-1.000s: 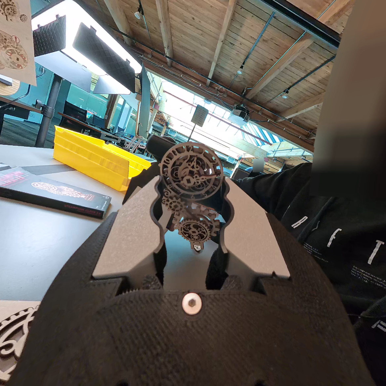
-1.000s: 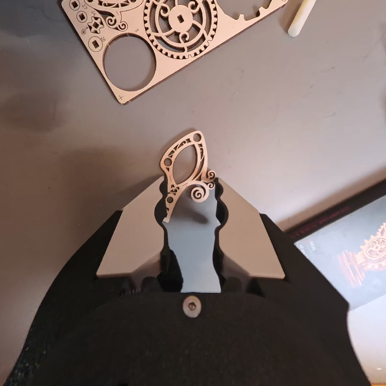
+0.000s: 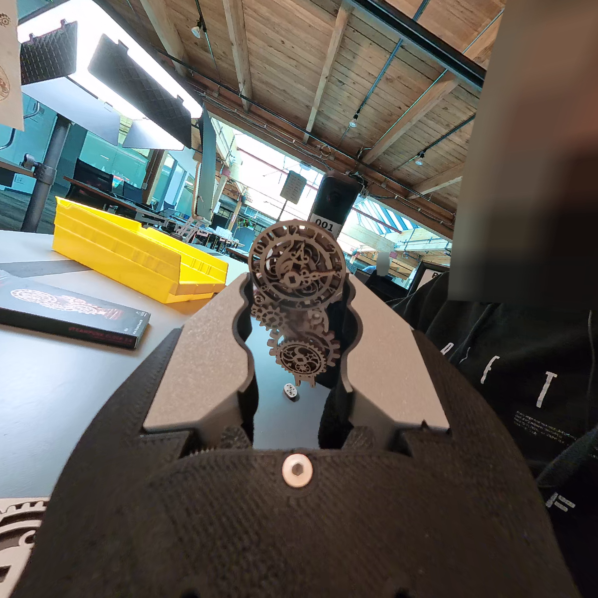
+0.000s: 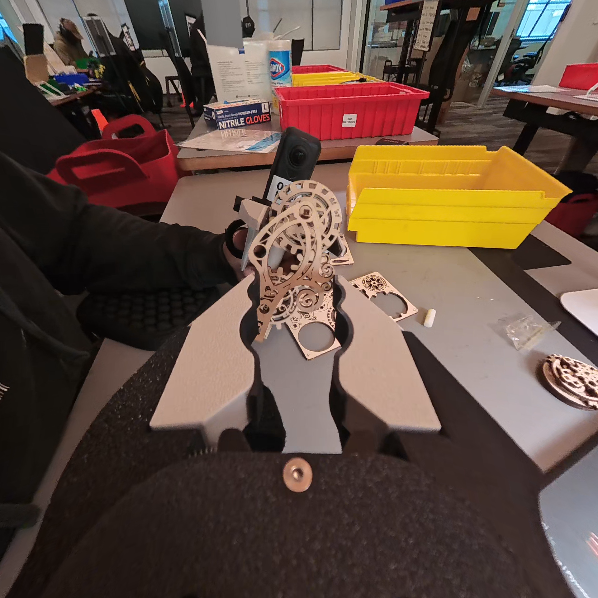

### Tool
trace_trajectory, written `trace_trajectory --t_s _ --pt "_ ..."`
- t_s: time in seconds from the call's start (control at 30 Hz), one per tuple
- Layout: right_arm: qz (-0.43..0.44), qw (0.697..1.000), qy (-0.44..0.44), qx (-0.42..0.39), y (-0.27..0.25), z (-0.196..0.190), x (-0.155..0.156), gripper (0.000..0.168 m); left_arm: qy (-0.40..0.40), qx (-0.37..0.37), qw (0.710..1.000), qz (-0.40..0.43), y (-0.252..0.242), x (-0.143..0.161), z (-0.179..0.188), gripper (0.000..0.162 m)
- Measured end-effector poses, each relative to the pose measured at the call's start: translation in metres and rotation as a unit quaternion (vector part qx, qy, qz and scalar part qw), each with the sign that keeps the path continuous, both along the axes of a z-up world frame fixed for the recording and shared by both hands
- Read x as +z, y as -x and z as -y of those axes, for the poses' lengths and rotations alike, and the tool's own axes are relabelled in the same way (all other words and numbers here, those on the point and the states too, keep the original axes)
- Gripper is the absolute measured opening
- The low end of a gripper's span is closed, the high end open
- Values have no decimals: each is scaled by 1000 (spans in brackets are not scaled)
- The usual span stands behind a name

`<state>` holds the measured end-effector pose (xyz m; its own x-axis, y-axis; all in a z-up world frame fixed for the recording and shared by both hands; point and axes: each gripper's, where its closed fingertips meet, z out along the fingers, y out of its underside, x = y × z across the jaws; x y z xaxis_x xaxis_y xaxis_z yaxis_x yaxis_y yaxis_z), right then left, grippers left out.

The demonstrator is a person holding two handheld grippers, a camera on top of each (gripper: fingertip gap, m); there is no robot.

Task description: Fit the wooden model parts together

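Your left hand-held gripper (image 3: pixel 296 291) is clenched on the wooden clock model (image 3: pixel 296 284), holding it upright above the worktop (image 3: pixel 48 372), dial up and gears hanging between the fingers. Your right hand-held gripper (image 4: pixel 293 293) grasps the leaf-shaped openwork part (image 4: pixel 284 259) by its lower end, its tip at 12 o'clock, right against the model's back. The yellow bin (image 4: pixel 453 197) sits at 2 o'clock in the right wrist view, the punched wooden sheet (image 4: pixel 382 296) just beyond your fingers
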<state>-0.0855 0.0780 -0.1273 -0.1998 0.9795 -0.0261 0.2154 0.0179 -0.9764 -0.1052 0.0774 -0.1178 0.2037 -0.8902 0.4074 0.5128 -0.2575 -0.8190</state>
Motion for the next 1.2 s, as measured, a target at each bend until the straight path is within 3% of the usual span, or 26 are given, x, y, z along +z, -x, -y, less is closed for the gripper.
trace_trajectory --t_s 0.53,1.2 --pt "13 1000 -2 15 -1 6 -7 43 1 -21 1000 12 -3 2 4 54" --pt "-60 997 17 -37 10 8 2 44 10 -8 994 107 3 24 -1 54"
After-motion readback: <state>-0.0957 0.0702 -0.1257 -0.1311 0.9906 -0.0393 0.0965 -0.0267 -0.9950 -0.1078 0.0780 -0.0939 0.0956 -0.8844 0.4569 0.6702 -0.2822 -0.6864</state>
